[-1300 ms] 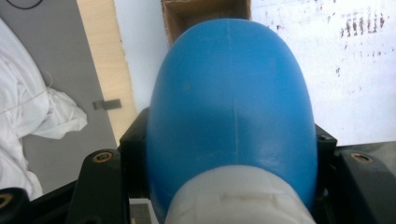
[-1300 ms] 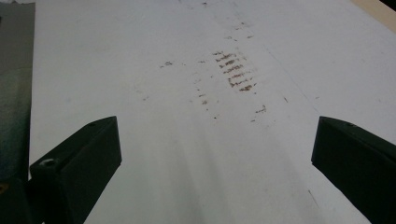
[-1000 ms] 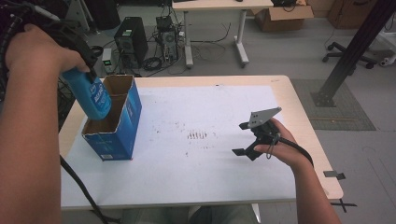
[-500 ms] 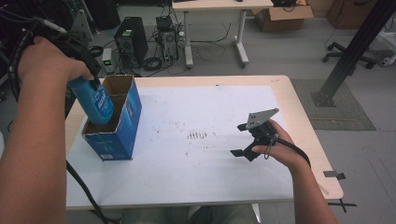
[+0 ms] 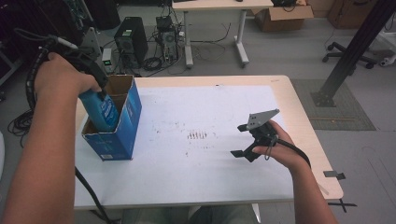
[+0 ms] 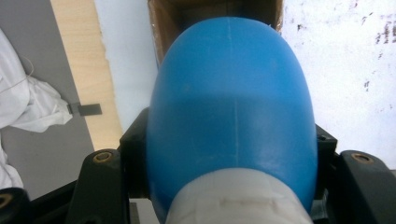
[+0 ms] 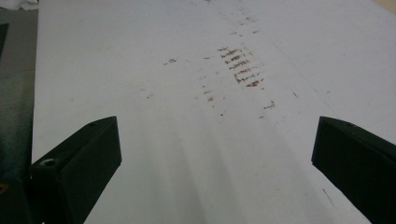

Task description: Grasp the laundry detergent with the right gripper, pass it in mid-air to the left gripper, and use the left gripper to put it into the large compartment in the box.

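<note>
Blue bottle (image 5: 102, 109) sits clamped in the left gripper (image 5: 95, 88), base already inside the open blue box (image 5: 122, 135) — placing step. Next: lower, release. Right gripper (image 5: 250, 140) idles wide open, empty, over tabletop (image 5: 210, 112).

Left gripper (image 5: 95, 88) raised, jaws clamped; right gripper (image 5: 243, 140) low, jaws spread.

The left hand-held gripper (image 5: 95, 88) went lower over the blue box (image 5: 122, 122) — the blue bottle (image 5: 103, 111) it held slid down, and its bottom end went inside the open top of the box.
</note>
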The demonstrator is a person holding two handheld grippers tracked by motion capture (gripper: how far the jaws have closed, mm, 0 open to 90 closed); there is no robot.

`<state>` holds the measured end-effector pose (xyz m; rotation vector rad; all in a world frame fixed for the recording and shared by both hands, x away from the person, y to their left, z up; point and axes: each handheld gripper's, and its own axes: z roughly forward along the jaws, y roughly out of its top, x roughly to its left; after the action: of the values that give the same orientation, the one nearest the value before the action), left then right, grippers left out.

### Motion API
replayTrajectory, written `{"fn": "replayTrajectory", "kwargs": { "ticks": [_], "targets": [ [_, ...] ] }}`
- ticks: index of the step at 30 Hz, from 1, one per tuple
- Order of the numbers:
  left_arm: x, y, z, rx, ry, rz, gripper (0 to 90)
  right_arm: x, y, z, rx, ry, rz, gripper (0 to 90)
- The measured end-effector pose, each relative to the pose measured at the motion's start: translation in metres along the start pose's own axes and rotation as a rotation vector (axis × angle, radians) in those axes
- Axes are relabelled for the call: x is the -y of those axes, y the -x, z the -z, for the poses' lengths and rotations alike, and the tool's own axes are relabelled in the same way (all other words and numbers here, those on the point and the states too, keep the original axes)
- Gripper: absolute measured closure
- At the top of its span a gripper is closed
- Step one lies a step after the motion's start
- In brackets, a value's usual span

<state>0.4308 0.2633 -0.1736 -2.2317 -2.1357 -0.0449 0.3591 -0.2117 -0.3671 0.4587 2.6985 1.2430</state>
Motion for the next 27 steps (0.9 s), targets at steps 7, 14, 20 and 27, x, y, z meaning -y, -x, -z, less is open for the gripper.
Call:
{"fn": "replayTrajectory", "kwargs": {
  "ticks": [7,14,20,27],
  "targets": [
    [-0.002,0.001,-0.022,-0.009,-0.014,-0.001,38.7,0.002,0.000,-0.001,-0.002,-0.001,-0.005,1.5],
    [-0.005,0.003,-0.041,-0.011,-0.023,-0.001,38.7,0.003,0.001,-0.003,-0.006,0.000,-0.008,1.5],
    [-0.007,0.004,-0.055,-0.010,-0.026,0.001,38.7,0.003,0.001,-0.004,-0.009,-0.003,-0.011,1.5],
    [-0.008,0.005,-0.071,-0.004,-0.031,0.001,38.6,0.005,0.002,-0.004,-0.012,-0.005,-0.015,1.5]
  ]
}}
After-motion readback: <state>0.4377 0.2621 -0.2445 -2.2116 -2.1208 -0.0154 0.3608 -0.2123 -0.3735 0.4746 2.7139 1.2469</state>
